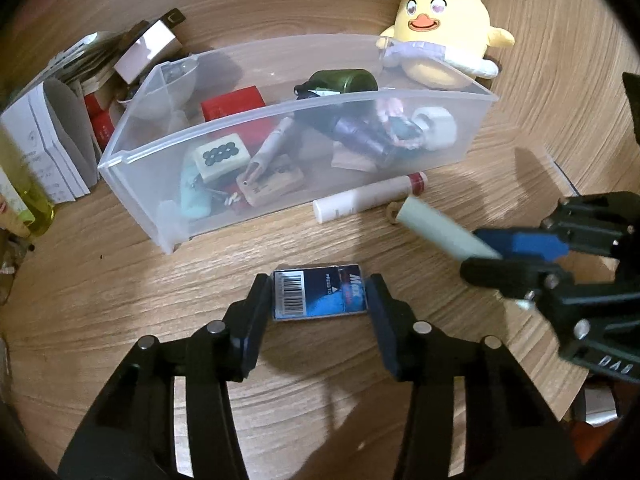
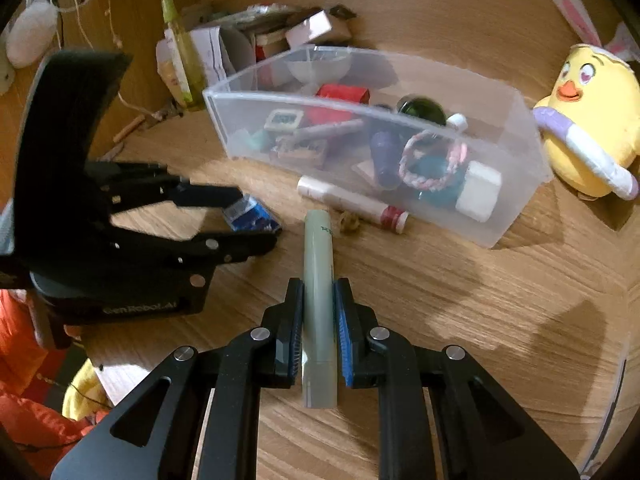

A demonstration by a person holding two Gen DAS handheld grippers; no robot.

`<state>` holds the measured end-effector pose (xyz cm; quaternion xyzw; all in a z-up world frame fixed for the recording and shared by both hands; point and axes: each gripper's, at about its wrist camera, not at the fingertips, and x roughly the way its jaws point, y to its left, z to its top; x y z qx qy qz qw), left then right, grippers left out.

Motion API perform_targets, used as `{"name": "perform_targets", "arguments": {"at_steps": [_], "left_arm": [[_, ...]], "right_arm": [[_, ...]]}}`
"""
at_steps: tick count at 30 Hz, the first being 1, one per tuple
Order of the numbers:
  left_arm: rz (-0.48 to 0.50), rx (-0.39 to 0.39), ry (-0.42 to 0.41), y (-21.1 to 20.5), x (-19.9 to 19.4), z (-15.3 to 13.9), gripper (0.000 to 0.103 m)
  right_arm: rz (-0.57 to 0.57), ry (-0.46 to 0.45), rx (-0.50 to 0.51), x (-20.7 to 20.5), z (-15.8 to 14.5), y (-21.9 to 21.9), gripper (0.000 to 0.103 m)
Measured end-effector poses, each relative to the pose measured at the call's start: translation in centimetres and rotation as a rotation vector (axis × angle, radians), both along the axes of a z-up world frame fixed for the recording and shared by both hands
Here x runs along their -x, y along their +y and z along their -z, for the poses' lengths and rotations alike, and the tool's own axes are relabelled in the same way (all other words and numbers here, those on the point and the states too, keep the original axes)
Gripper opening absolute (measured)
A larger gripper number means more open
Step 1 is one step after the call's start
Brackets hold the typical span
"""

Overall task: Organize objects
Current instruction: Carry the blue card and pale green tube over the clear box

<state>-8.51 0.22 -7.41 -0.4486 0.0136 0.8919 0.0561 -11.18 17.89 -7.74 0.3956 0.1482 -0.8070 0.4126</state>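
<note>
Clear bin (image 1: 280, 120), one blue box (image 1: 319, 294), one green tube (image 2: 319, 280)

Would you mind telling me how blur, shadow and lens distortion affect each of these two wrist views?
Left wrist view: fisheye bends the clear bin and wood grain; the right claw and its pale green tube are motion-smeared; the blue packet stays sharp. Right wrist view: dark vignetted corners; the left claw looks soft; broad shadows fall across the table.
</note>
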Motion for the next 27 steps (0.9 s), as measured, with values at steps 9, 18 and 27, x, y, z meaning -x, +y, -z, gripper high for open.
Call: {"name": "perform_targets", "arguments": {"at_steps": [9,18,27], "left_arm": [[-0.043,-0.04,0.081,-0.6,-1.6,-2.2,0.048],[-0.068,-0.068,0.199,-1.2,-2.5,-6.0,0.048],[-0.082,-0.094,0.303,-1.3,-2.7,-9.6,0.048]], "right_arm": [[0.044,0.062,0.078,-0.1,-3.2,0.9,0.014],[0.084,0.115,0.14,0.0,-5.8,1.7,0.014],[0.123,0.167,0.192,1.1,-8.1,2.5,0.014]]}}
